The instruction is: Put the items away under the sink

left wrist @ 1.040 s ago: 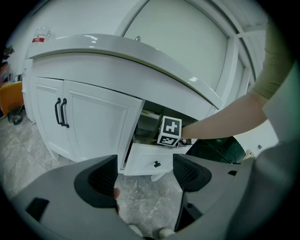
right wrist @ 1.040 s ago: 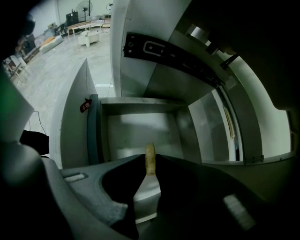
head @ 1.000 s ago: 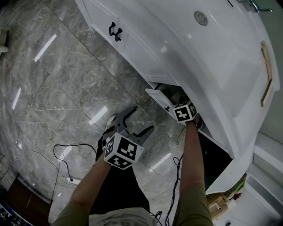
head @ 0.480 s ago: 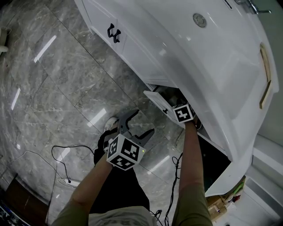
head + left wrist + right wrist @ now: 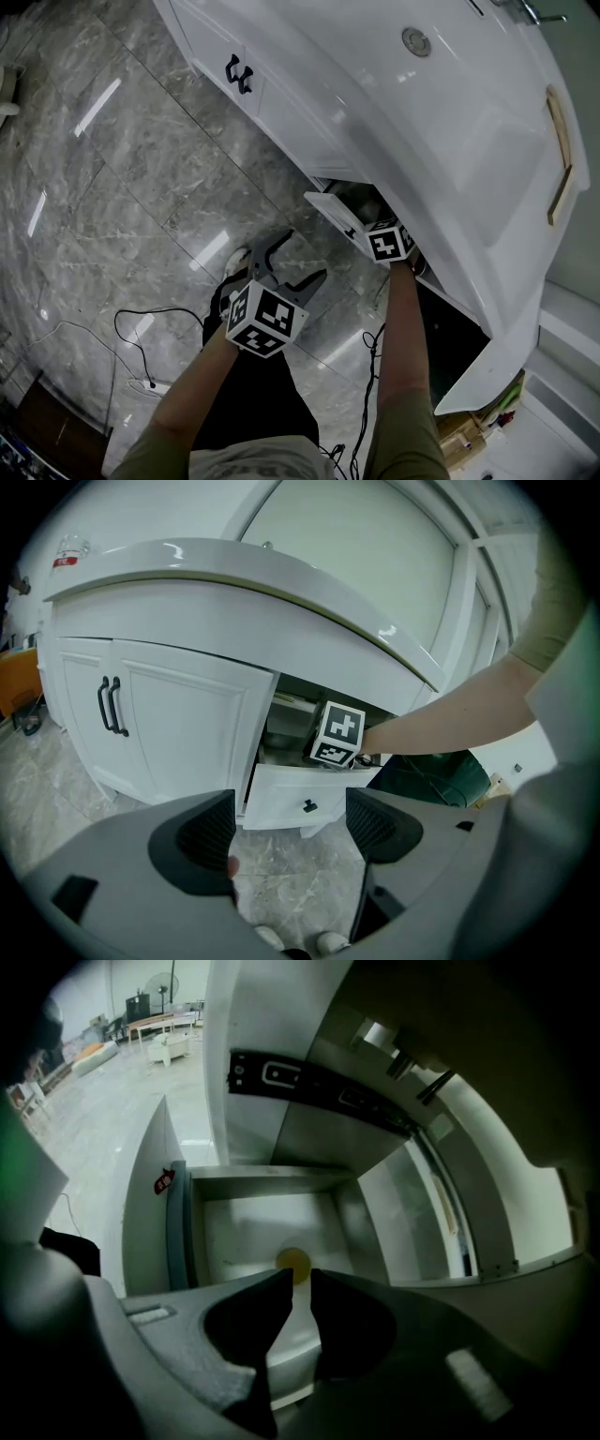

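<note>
Yellow round thing (image 5: 293,1262) is being pointed at in the drawer (image 5: 234,1227), just above the right claw (image 5: 300,1277), which is being held narrow and empty.

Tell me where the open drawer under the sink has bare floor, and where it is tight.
The drawer has a mostly bare floor: free between the small yellow round thing and the wall at the view's left, and beyond it to the far wall. It is tight at the near edge, where the right gripper hangs close to that thing.
</note>
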Tool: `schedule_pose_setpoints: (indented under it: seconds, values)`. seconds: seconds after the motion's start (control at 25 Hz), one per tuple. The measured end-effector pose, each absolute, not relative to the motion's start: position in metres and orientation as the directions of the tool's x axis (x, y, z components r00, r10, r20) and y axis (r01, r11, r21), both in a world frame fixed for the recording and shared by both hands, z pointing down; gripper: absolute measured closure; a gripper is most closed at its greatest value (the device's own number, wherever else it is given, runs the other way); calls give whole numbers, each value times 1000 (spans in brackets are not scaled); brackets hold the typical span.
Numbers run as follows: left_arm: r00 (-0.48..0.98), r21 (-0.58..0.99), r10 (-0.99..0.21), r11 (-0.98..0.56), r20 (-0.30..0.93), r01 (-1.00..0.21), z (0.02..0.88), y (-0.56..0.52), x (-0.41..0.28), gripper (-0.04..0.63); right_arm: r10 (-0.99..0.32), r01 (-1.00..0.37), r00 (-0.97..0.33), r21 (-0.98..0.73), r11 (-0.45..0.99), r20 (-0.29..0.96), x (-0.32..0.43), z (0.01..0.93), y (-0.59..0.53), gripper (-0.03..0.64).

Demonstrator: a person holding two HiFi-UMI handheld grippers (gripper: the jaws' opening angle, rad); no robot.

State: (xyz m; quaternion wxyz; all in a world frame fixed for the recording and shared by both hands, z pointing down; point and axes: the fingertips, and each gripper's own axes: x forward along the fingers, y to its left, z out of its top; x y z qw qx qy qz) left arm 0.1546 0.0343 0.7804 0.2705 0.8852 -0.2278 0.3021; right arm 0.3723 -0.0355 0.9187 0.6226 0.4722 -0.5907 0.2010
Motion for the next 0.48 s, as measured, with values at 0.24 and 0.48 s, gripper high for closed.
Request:
schedule_pose_setpoints:
  seconds: [0.24, 0.48]
  values:
    - [711, 329, -229, -764, 665, -554, 762, 39, 157, 242, -477, -804, 224, 438, 402, 850, 365, 888, -41, 561]
    - [702, 321, -251, -753, 666, -574, 742, 44, 155, 244, -607, -848, 276, 486, 211, 746, 349, 848, -19, 561]
